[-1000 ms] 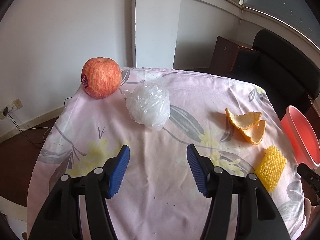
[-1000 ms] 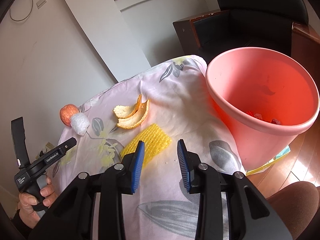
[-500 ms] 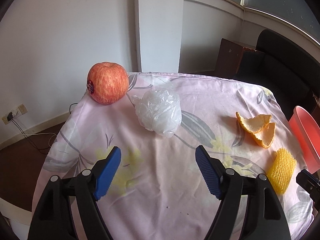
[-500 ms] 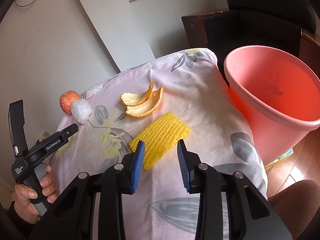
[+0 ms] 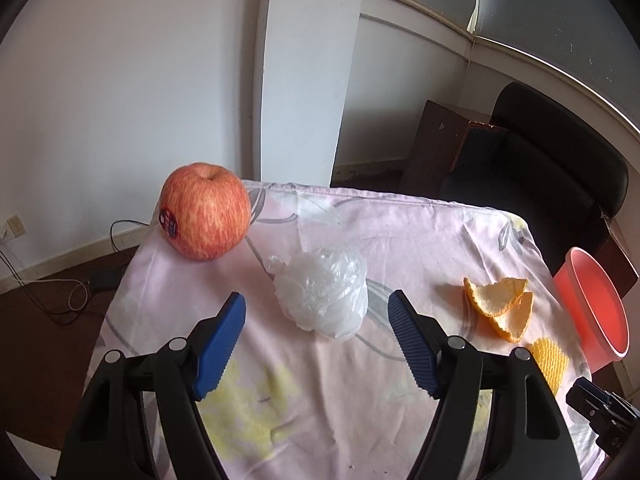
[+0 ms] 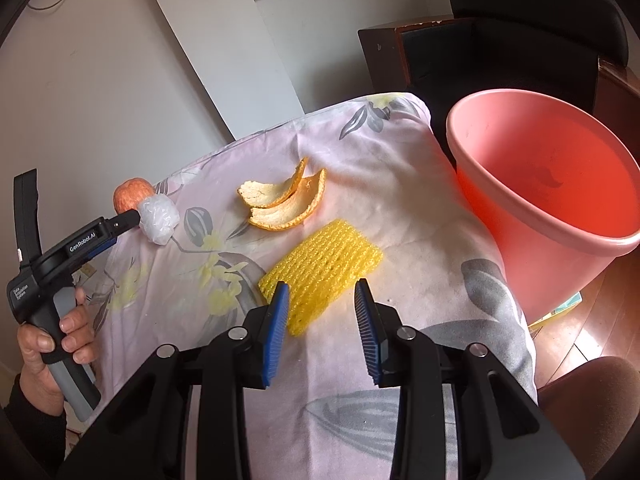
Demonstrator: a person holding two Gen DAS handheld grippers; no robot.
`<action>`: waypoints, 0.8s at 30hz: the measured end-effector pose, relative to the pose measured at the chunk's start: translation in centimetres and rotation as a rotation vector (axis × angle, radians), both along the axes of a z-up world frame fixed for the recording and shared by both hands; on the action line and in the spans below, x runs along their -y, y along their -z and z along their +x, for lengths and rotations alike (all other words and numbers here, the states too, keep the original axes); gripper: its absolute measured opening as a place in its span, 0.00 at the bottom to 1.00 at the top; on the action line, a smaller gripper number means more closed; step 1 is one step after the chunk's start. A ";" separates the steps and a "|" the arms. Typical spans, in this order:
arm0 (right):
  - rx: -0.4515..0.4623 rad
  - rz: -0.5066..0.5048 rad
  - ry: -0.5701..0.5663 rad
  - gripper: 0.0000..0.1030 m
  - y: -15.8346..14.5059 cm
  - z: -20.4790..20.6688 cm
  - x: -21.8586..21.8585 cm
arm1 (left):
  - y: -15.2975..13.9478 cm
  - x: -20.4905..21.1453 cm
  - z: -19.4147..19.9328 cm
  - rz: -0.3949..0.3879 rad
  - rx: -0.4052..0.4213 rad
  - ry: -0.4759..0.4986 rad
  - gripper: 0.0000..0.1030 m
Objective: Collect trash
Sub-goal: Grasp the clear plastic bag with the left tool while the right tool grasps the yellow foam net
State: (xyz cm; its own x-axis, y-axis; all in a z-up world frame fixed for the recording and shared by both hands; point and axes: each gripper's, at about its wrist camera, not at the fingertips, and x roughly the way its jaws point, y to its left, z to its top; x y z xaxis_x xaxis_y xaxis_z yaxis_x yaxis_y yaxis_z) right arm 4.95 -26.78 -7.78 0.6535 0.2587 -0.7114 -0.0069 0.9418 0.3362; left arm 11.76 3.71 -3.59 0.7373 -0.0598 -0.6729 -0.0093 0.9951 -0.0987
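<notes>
The right gripper (image 6: 320,312) is nearest. Its blue jaws stand a little apart and hold nothing. They hang over the near end of the yellow net (image 6: 320,268), which lies flat on the cloth (image 6: 360,152) and is not pinched. Just past the net lie two pieces of orange peel (image 6: 284,204), touching each other. To the right, off the edge of the cloth, stands the pink bin (image 6: 560,240) with its mouth open.

On the left, a hand (image 6: 48,344) holds the left gripper (image 5: 316,312). White writing on its side reads "GenRobot.AI". A small label lower down is too tiny to read. Its jaws have just been opening and now stand wide, released, gripping nothing. The white bag (image 5: 324,292), all crumpled up, sits on the cloth between the two tips and just ahead, and neither pad touches it.

Farthest, at the far left corner of the cloth, sits the apple (image 5: 204,212). It has a dark sticker on it, but the words are too small to read.
</notes>
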 end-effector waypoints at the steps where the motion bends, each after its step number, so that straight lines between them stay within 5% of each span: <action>1: 0.000 0.000 0.005 0.34 0.0 0.0 0.1 | -0.1 0.2 0.4 0.017 0.010 0.003 0.70; 5: 0.001 -0.005 0.015 0.33 -0.2 -0.2 0.2 | 0.7 1.0 2.4 0.060 -0.004 0.025 0.64; 9: 0.002 -0.008 0.018 0.34 -0.3 -0.3 0.2 | 2.6 1.5 3.5 0.093 -0.061 0.029 0.41; 13: -0.019 0.007 0.015 0.33 0.0 -0.1 0.2 | 2.5 1.3 2.4 0.081 -0.035 0.050 0.23; 24: -0.091 0.055 0.003 0.33 1.4 2.2 -0.7 | 0.2 1.2 -1.3 -0.018 0.008 0.114 0.17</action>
State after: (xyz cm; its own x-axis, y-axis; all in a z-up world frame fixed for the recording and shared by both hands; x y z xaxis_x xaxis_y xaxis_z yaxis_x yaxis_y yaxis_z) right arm 7.13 -26.04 -9.19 0.5879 0.2974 -0.7523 0.0286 0.9217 0.3868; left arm 10.50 2.47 -3.79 0.7302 -0.1557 -0.6652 0.1045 0.9877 -0.1165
